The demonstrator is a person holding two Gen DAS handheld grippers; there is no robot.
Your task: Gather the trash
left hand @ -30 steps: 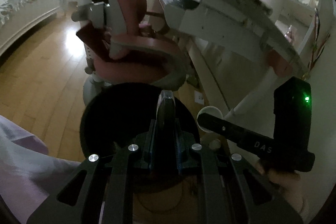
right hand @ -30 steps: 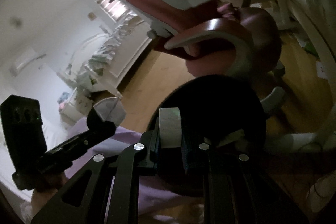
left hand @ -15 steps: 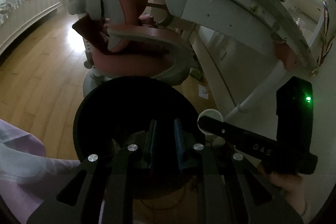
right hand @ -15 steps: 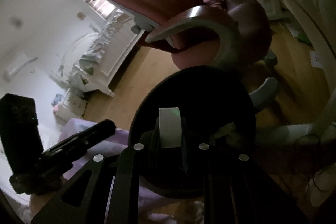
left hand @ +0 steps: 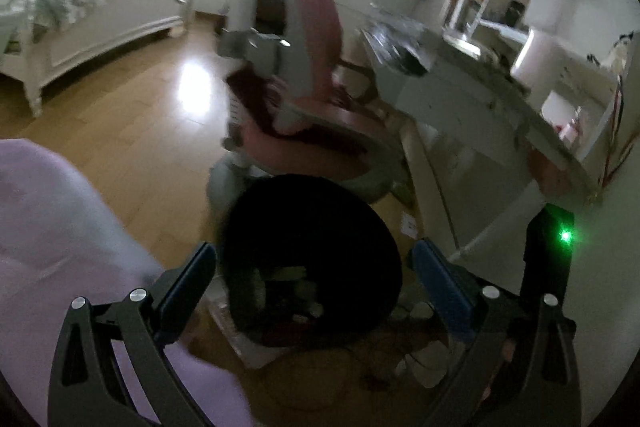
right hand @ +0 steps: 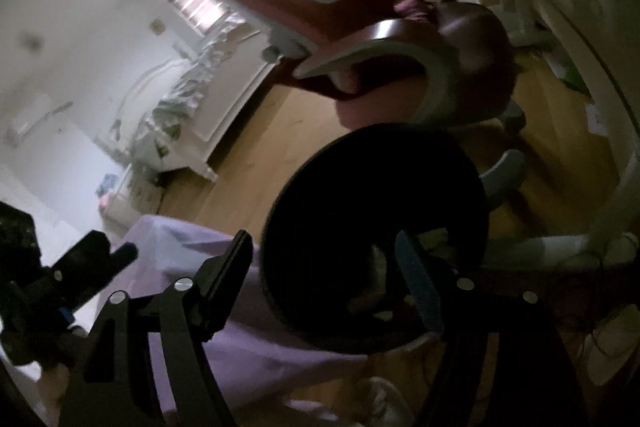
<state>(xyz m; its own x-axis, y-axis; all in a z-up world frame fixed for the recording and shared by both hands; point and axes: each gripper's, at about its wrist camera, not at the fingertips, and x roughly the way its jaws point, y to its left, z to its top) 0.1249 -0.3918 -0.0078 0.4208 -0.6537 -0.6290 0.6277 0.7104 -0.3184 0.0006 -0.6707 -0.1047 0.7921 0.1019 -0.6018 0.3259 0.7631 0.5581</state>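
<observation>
While both grippers hover over the black bin (left hand: 312,259), the left gripper (left hand: 314,275) and right gripper (right hand: 324,267) hold their fingers spread, grasping nothing.

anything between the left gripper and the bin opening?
Nothing visible. The left gripper hangs open directly over the black bin, jaws spread to either side of its mouth, with trash visible inside. The pink chair sits behind the bin, off the path.

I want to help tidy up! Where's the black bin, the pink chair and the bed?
black bin (left hand: 320,195): left wrist view, on its dark far rim.
pink chair (left hand: 320,11): left wrist view, on the backrest.
bed (left hand: 100,23): left wrist view, on its white side panel.
</observation>
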